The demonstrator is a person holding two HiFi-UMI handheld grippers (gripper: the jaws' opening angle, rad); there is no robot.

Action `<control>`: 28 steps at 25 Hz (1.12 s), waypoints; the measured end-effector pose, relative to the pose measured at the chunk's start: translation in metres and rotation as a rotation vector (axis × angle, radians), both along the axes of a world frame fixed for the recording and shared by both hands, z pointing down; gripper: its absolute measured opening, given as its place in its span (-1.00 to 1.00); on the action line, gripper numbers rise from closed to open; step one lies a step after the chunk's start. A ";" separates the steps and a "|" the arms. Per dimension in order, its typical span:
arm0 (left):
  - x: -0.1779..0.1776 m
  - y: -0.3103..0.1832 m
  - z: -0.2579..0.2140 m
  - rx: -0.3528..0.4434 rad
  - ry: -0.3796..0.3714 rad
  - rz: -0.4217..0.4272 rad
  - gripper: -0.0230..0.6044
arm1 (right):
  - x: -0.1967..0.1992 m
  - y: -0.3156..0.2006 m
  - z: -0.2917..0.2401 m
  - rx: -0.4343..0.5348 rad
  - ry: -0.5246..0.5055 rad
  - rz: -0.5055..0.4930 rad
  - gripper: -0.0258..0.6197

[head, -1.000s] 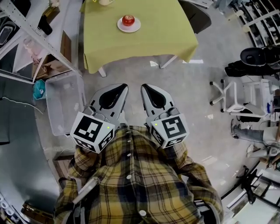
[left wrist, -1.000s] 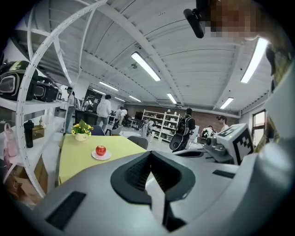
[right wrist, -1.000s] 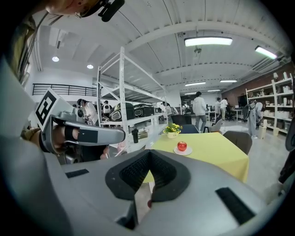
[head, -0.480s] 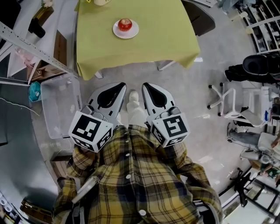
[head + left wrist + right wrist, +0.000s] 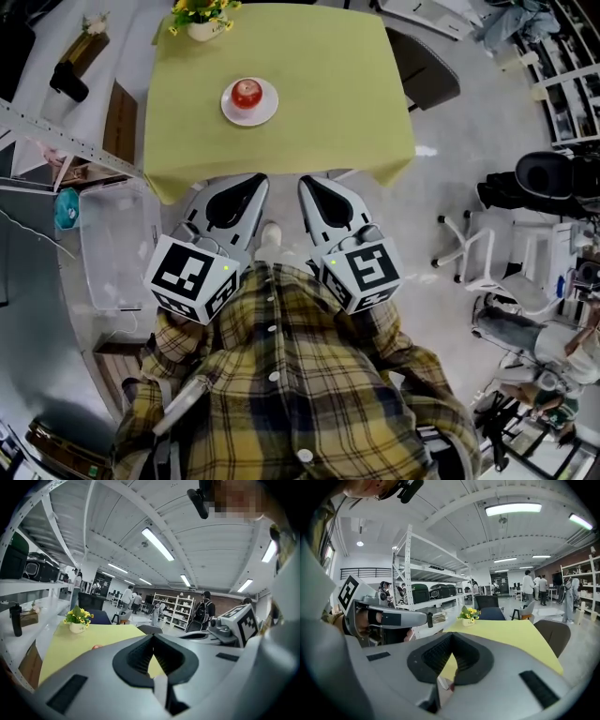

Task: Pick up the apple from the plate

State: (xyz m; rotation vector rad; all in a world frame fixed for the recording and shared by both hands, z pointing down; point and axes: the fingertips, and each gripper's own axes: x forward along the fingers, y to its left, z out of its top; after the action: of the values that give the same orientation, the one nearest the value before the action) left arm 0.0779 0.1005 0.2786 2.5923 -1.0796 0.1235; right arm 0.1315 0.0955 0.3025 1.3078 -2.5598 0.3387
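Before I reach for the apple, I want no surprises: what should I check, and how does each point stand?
1. Apple sits on plate: ok.
2. Flower pot stands apart from plate: ok.
3. Left gripper jaws open: not ok, shut and empty.
4. Right gripper jaws open: not ok, shut and empty.
5. Closeness to the apple: not ok, both are only at the near edge of the table.

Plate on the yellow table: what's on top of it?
One red apple sits at the white plate's middle; bare rim shows all round. The plate's centre under the apple is hidden.
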 end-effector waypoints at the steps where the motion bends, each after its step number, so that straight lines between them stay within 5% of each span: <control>1: 0.005 -0.004 -0.002 0.003 -0.001 -0.010 -0.90 | 0.005 -0.004 -0.001 -0.001 -0.005 -0.012 -0.93; 13: 0.016 -0.047 0.004 0.000 -0.016 -0.071 -0.90 | 0.012 -0.047 0.002 0.002 -0.022 -0.083 -0.93; 28: -0.045 -0.142 0.011 -0.014 0.004 -0.023 -0.90 | -0.054 -0.135 0.008 -0.022 -0.002 -0.045 -0.93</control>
State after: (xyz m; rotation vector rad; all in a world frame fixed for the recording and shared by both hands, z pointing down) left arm 0.0332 -0.0410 0.2900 2.5657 -1.1024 0.1206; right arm 0.0776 -0.0391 0.3101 1.2410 -2.5755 0.3585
